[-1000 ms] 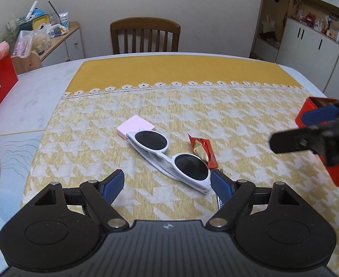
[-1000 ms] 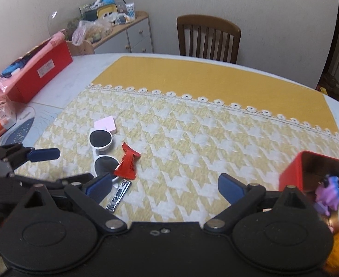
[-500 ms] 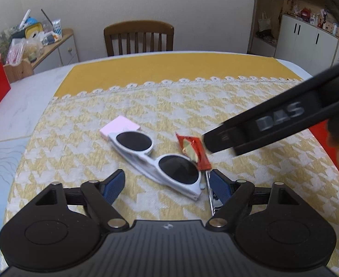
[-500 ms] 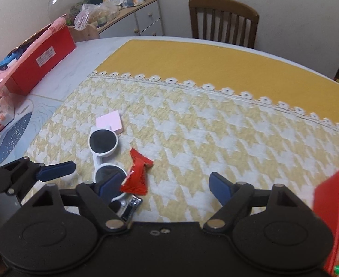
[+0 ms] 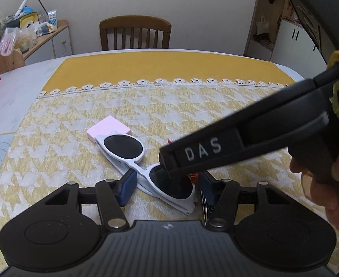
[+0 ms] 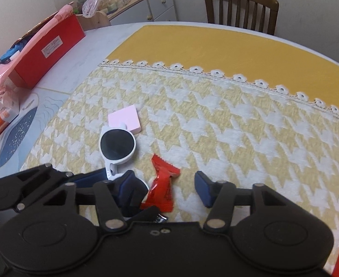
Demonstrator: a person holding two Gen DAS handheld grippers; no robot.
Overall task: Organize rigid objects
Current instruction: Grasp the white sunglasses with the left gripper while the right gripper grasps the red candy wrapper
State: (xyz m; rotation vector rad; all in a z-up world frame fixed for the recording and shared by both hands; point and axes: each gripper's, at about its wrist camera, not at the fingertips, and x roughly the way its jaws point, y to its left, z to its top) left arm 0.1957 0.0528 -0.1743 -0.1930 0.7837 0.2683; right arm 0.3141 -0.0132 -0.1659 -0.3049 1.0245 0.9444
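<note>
Where lace divides it, a yellow tablecloth; beyond, chair.

White-framed sunglasses with round dark lenses lie folded on the yellow-and-white cloth, running diagonally from far left to near right. A pink block touches their far end. A red crinkled wrapper lies just right of the near lens, with metal nail clippers nearest.
</note>
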